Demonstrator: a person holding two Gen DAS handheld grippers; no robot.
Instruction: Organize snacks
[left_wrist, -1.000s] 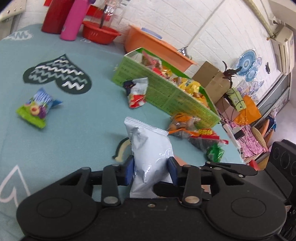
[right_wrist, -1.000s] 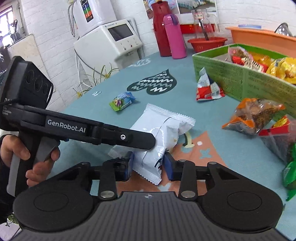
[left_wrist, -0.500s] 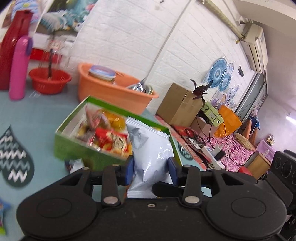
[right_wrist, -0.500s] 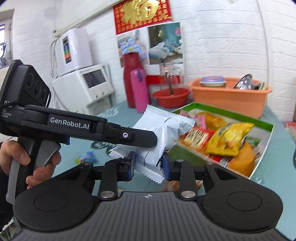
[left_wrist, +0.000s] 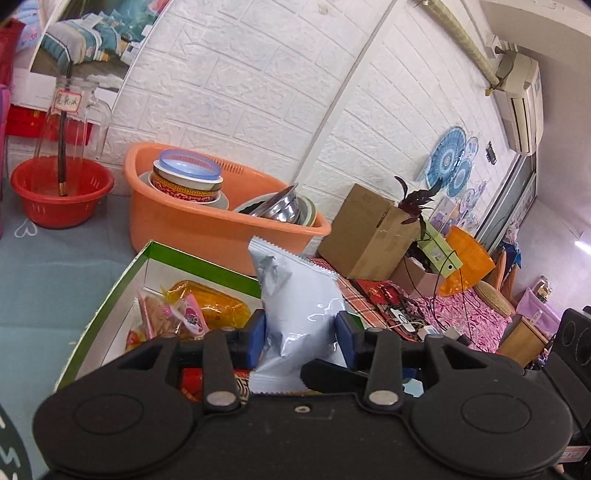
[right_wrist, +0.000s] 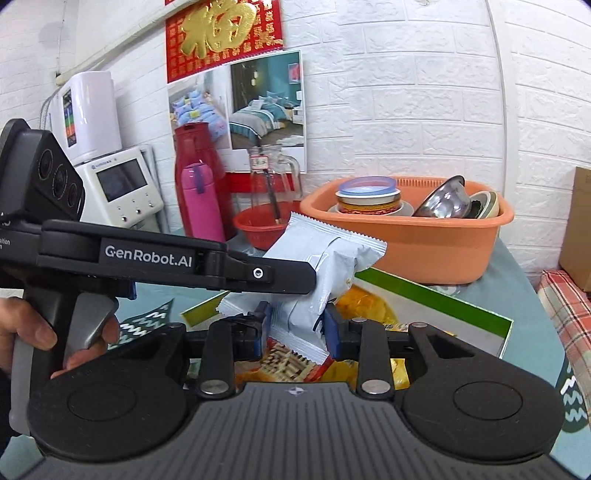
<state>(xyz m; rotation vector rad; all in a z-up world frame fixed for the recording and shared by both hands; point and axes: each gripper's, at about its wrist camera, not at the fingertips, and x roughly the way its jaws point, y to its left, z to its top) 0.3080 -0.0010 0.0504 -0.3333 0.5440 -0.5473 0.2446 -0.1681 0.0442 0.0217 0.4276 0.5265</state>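
Note:
A silver-white snack bag (left_wrist: 301, 306) is held by both grippers at once. My left gripper (left_wrist: 301, 336) is shut on its lower part. My right gripper (right_wrist: 297, 326) is shut on the same bag (right_wrist: 317, 266) from another side, with the left gripper's finger (right_wrist: 258, 275) crossing in front. The bag hangs above the green box (left_wrist: 110, 306) that holds several colourful snack packs (left_wrist: 207, 306). The box also shows in the right wrist view (right_wrist: 443, 299), below the bag.
An orange basin (left_wrist: 192, 225) with bowls stands just behind the box, also in the right wrist view (right_wrist: 424, 247). A red basket (left_wrist: 61, 199) with a glass jug, a pink bottle (right_wrist: 203, 203) and a red flask stand by the wall. Cardboard box (left_wrist: 365, 232) at right.
Both grippers lifted the silver bag off the table and carried it forward over the green box. The view rose from the tabletop to the box and wall.

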